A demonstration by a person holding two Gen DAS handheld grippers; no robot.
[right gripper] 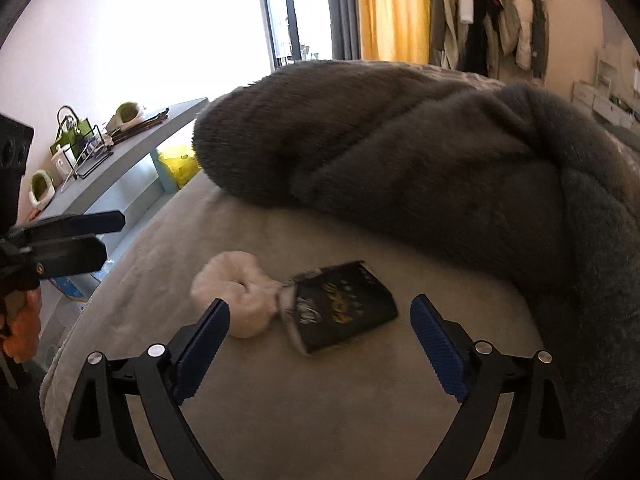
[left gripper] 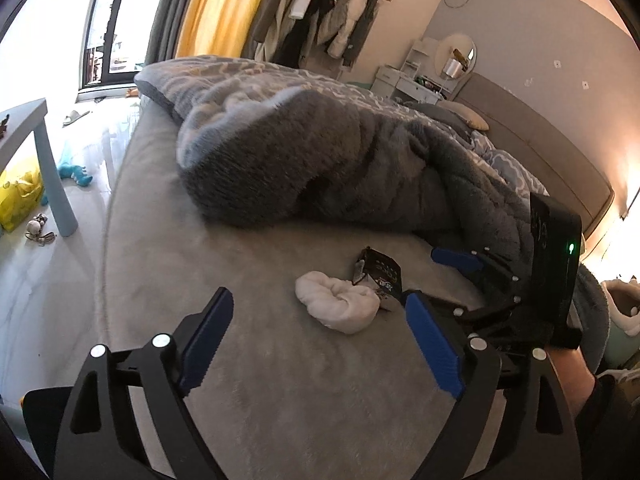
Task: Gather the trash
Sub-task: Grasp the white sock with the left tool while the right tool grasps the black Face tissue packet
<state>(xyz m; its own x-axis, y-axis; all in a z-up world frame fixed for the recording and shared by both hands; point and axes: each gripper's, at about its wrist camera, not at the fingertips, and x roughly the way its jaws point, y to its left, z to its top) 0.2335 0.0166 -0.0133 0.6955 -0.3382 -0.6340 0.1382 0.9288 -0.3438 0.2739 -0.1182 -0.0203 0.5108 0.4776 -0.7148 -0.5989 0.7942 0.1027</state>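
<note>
A black snack wrapper (right gripper: 344, 310) with yellow print lies on the grey bed sheet (right gripper: 280, 400), touching a crumpled white tissue wad (right gripper: 236, 292) on its left. My right gripper (right gripper: 320, 324) is open, low over the sheet, its blue pads on either side of the wrapper and tissue. In the left wrist view the tissue wad (left gripper: 340, 302) and wrapper (left gripper: 380, 276) lie just ahead of my left gripper (left gripper: 320, 320), which is open and empty. The right gripper (left gripper: 460, 276) shows there at the right, beyond the wrapper. The left gripper (right gripper: 80, 236) shows at the left edge of the right wrist view.
A bulky grey fleece blanket (left gripper: 320, 152) is heaped across the bed behind the trash. A pale blue table (right gripper: 132, 160) with small items stands left of the bed, a yellow bag (left gripper: 20, 196) beneath it. Toys lie on the floor (left gripper: 40, 272). Clothes hang at the back.
</note>
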